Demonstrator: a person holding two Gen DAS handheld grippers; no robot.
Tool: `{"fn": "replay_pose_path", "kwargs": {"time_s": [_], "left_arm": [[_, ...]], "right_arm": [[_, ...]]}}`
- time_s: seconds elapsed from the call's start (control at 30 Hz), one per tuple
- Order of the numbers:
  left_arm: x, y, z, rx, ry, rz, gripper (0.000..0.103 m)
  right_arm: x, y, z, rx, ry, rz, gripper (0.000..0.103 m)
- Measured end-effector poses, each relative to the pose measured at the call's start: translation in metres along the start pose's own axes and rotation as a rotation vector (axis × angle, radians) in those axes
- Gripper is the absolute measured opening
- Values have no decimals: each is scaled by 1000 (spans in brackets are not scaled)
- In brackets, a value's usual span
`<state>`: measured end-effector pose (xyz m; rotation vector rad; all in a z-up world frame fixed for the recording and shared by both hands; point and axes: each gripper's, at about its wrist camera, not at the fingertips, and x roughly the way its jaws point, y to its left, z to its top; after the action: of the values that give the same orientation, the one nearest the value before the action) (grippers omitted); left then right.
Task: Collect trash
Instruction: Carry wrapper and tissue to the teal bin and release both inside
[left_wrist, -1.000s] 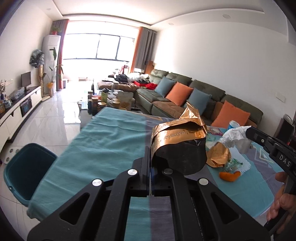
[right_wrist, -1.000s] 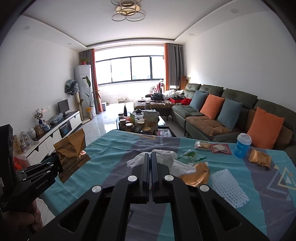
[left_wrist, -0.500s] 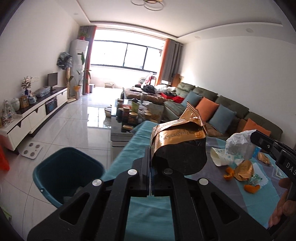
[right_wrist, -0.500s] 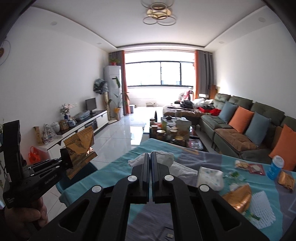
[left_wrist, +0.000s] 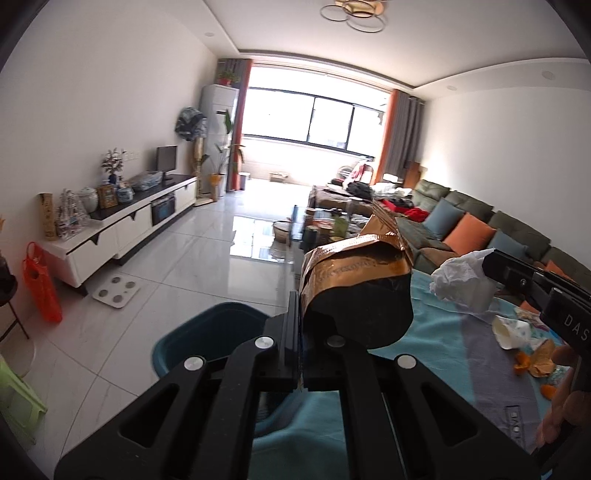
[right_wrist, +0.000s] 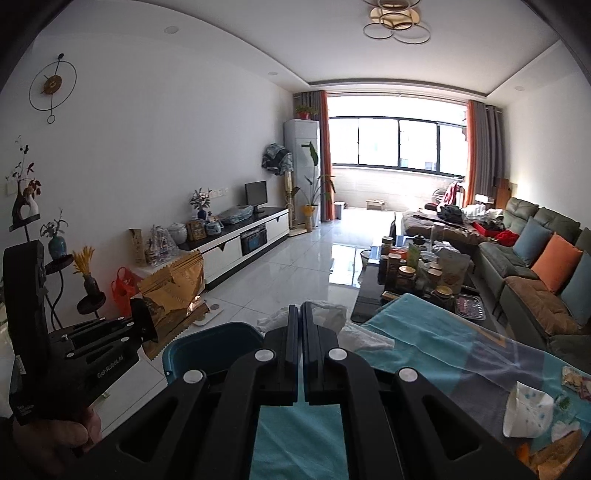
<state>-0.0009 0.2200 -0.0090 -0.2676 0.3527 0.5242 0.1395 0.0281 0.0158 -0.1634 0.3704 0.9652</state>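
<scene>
My left gripper (left_wrist: 300, 306) is shut on a gold foil snack wrapper (left_wrist: 354, 266), held up above the near rim of a teal bin (left_wrist: 199, 332) on the floor. My right gripper (right_wrist: 300, 314) is shut on a crumpled white tissue (right_wrist: 332, 321), just past the table's left end and close to the bin (right_wrist: 207, 343). The tissue also shows in the left wrist view (left_wrist: 461, 280), and the wrapper in the right wrist view (right_wrist: 173, 288). Both grippers are side by side, the left one further over the floor.
The table with its teal cloth (left_wrist: 443, 332) holds a white paper cup (right_wrist: 528, 413), orange peel (left_wrist: 532, 365) and other wrappers. A low coffee table (right_wrist: 417, 280) crowded with jars stands beyond. A white TV cabinet (left_wrist: 122, 229) lines the left wall, a sofa (right_wrist: 539, 258) the right.
Both grippers have swung left from over the table toward the table's end with their loads. The teal bin has come in under and ahead of them.
</scene>
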Motion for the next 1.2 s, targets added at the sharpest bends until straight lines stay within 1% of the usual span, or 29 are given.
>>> {"fn": "replay_pose_path", "kwargs": {"time_s": [0.07, 0.2, 0.33, 0.43, 0.5, 0.63, 0.67, 0.73, 0.83, 0.87, 0.9, 0.97, 1.0, 1.03, 1.07, 1.1, 1.13, 1.2], "left_arm": [[1, 16, 3, -3, -8, 37, 2], [10, 44, 1, -10, 13, 103, 2], [21, 63, -6, -26, 55, 130, 2], [34, 71, -16, -52, 94, 141, 2], [45, 74, -22, -57, 120, 152, 2], [69, 85, -35, -117, 191, 142, 2], [76, 81, -41, -131, 205, 147, 2], [89, 89, -51, -164, 243, 141, 3], [111, 98, -64, -195, 286, 166, 3], [117, 102, -68, -215, 306, 164, 3], [125, 102, -71, -224, 321, 160, 6], [136, 103, -77, -217, 353, 174, 15], [142, 106, -79, -224, 362, 172, 23], [145, 108, -81, -230, 365, 180, 26], [147, 110, -84, -229, 364, 182, 29], [149, 111, -84, -231, 366, 179, 40], [148, 109, -84, -243, 362, 185, 46], [147, 110, -83, -249, 351, 186, 50]], "right_arm": [[16, 9, 4, -6, 19, 49, 1], [50, 28, 6, -28, 77, 121, 1], [81, 44, 6, -22, 145, 195, 1], [101, 52, 7, -26, 188, 231, 1], [115, 58, 8, -34, 212, 247, 1], [139, 69, 3, -36, 287, 279, 1], [147, 72, 1, -36, 314, 279, 1], [158, 78, -3, -41, 346, 282, 1], [179, 85, -14, -54, 415, 277, 2], [186, 87, -18, -52, 446, 278, 3], [190, 89, -21, -54, 462, 277, 4], [198, 93, -29, -54, 494, 275, 8], [203, 93, -32, -49, 508, 268, 8], [205, 95, -32, -48, 512, 260, 9], [206, 95, -34, -43, 517, 257, 11], [206, 94, -35, -36, 526, 259, 13], [206, 93, -36, -33, 525, 252, 17], [204, 89, -36, -20, 517, 252, 22]]}}
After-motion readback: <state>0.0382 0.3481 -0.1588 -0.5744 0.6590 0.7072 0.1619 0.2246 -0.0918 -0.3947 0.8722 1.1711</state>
